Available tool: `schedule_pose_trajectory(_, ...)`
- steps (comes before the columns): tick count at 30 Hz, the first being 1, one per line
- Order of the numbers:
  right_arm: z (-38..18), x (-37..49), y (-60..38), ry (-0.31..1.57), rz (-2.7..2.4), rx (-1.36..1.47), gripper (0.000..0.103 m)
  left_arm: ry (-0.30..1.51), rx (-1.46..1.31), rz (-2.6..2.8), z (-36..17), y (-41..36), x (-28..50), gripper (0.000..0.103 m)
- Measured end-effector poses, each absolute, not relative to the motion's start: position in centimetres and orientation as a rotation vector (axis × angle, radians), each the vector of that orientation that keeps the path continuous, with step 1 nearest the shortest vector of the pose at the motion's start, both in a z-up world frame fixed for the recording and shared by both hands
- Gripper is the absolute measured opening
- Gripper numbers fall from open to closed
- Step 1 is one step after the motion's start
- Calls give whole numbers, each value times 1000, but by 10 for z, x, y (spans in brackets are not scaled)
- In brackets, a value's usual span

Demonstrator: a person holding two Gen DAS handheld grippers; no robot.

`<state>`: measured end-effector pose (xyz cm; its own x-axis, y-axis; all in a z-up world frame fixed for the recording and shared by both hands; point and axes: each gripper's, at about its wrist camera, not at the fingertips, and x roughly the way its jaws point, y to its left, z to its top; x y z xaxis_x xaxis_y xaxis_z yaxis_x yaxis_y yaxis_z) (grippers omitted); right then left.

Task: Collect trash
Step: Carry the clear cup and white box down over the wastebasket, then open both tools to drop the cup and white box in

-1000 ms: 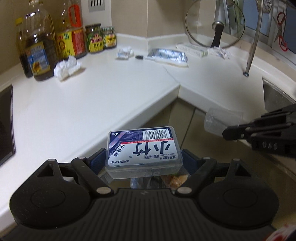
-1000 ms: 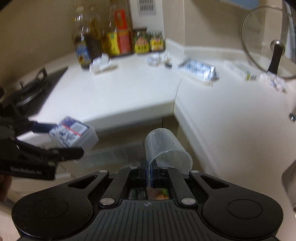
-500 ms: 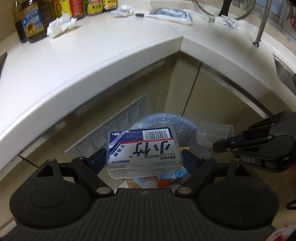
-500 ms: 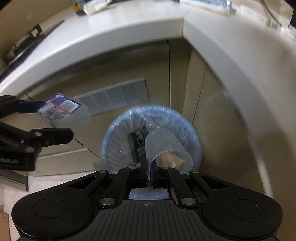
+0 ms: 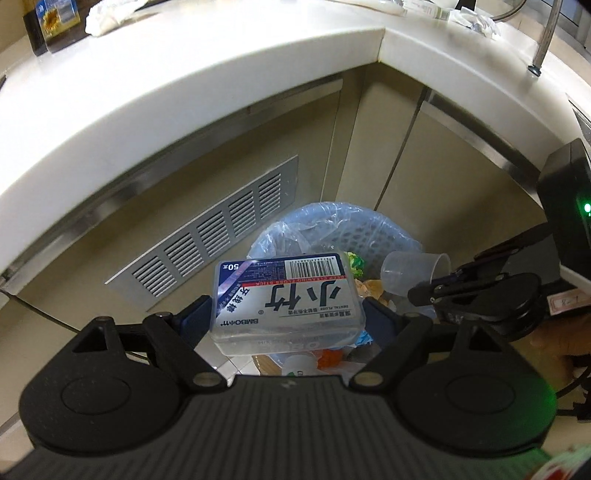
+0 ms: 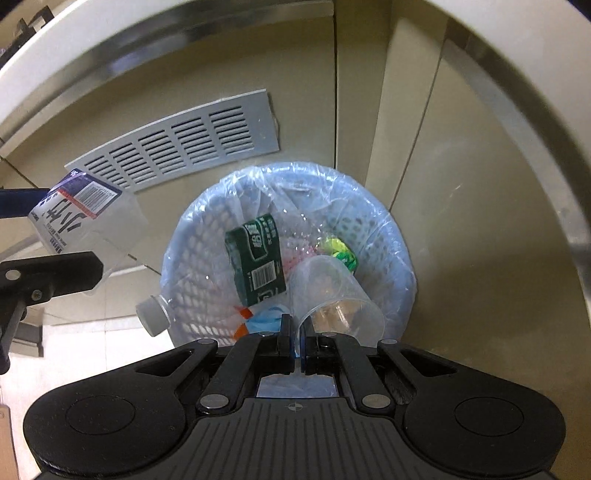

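My left gripper (image 5: 288,317) is shut on a clear plastic floss-pick box (image 5: 286,295) with a blue, red and white label, held above the near left rim of a blue trash basket (image 5: 369,236) lined with a clear bag. The box also shows in the right wrist view (image 6: 77,210). My right gripper (image 6: 298,338) is shut on the rim of a clear plastic cup (image 6: 332,291), held over the basket (image 6: 391,236). The cup also shows in the left wrist view (image 5: 415,267). The basket holds a green carton (image 6: 256,258), a bottle (image 6: 153,317) and wrappers.
The basket stands on the floor in the corner under a white L-shaped counter (image 5: 184,85). A metal vent grille (image 5: 210,236) sits in the cabinet front to its left. Crumpled tissue (image 5: 110,14) and oil bottles (image 5: 51,18) remain on the counter.
Both grippers have come down from counter height to just above the trash basket, still holding the box and the cup. The view now looks down into the basket.
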<state>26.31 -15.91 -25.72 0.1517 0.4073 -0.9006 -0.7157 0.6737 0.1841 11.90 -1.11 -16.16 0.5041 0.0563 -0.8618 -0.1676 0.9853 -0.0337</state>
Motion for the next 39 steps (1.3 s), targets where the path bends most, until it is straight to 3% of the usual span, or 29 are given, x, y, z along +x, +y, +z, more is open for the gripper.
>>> schedule_pose_trajectory(20,-287,280,-143,1203,821,-302,5,1081,-136,139,-184,-10,132,85)
schedule_pose_trajectory(23,-284,278,-145,1199,809,-297,17,1085,-136,130,-186,-10,132,85)
schedule_pose_trajectory(25,-280,276,-150,1193,800,-296,32,1086,-134,117,-187,-11,133,85)
schedule_pose_trajectory(39,-270,253,-192,1172,770,-322,34,1117,-4,-170,-209,-39,161,85)
